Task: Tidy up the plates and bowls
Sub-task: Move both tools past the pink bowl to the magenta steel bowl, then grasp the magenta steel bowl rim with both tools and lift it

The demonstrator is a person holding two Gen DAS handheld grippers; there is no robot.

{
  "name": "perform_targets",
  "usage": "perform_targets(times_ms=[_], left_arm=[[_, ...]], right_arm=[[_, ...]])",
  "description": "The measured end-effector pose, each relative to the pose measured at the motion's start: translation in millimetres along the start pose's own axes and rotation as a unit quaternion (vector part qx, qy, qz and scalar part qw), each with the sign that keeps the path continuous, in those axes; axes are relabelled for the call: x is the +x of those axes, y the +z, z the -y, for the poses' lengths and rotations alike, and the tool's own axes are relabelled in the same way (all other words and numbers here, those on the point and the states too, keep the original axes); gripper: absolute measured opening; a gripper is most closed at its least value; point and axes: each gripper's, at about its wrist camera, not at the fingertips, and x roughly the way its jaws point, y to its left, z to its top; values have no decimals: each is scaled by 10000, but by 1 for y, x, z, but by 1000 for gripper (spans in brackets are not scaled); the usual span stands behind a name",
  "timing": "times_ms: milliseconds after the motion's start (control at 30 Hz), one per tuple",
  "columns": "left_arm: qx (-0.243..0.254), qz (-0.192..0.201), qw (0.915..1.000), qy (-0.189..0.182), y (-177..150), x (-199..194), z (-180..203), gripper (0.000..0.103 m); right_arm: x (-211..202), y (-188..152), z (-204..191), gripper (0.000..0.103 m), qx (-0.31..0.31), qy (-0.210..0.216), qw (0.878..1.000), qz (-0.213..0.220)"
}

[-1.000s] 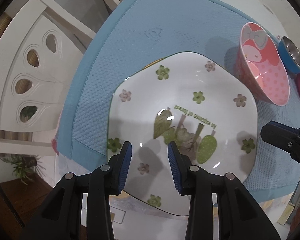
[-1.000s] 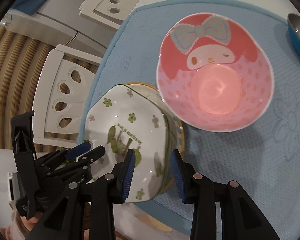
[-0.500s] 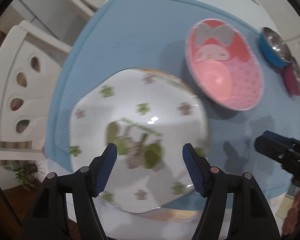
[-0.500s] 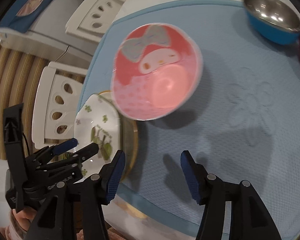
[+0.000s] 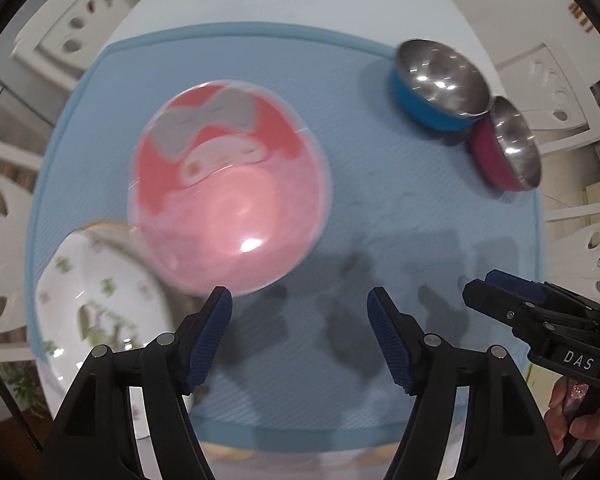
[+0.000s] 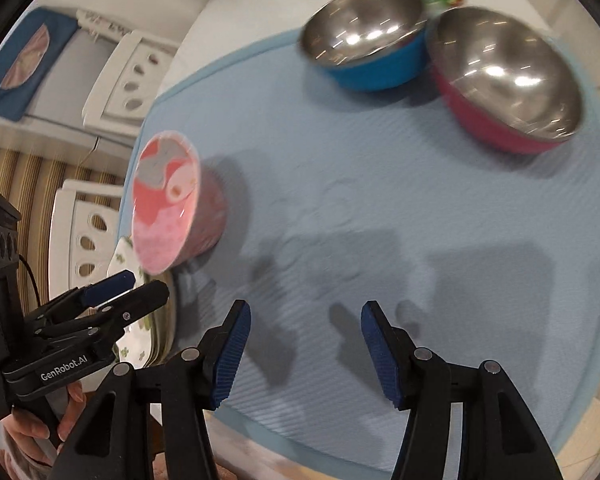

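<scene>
A pink cartoon bowl [image 5: 228,188] stands on the blue mat [image 5: 400,208], just ahead of my open, empty left gripper [image 5: 299,332]. A white flowered plate [image 5: 100,300] lies on another plate at the mat's left edge. A blue steel bowl [image 5: 440,84] and a magenta steel bowl [image 5: 508,148] stand at the far right. In the right wrist view my right gripper [image 6: 306,348] is open and empty over bare mat [image 6: 380,220], with the blue bowl [image 6: 368,52] and magenta bowl [image 6: 508,92] ahead and the pink bowl [image 6: 172,208] to the left.
White chairs [image 5: 4,248] stand around the table on the left and far side [image 5: 72,28]. The right gripper shows at the right of the left wrist view [image 5: 540,320], and the left gripper shows at the left of the right wrist view [image 6: 84,320].
Both grippers have opened wide and let go of the white plate. Both have swung right across the mat, so the pink bowl and the steel bowls now fill the views.
</scene>
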Motion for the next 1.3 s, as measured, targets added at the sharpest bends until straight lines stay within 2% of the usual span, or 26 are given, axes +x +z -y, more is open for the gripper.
perform_targets(times_ms=[333,467,700,933,1067,1233,1267,1300], left_arm=[[27,-7,9989,-473,42,4,91,68],[108,56,9986,-514,58,8,122,68],[97,153,9990,-420,87,24,159,68],[165,170,9996,-142,100,50,180,67],[159,150,9997,-138,103,61,184,54],[182,131,9995,-217,105,71,189,28],[189,133,9995,-224,105,73,190,25],[208,113,9994,-232,106,76,192,21]], right_arm=[[-46,41,65,56,203,-301,9990,242],[-59,57,92,56,402,-339,9980,341],[-60,81,130,56,770,-314,9953,492],[-32,99,148,56,800,-453,9953,316],[-19,104,154,56,751,-566,9953,223],[-9,106,156,56,615,-643,9959,175],[-8,107,155,55,570,-660,9960,200],[-8,107,155,50,523,-674,9961,230]])
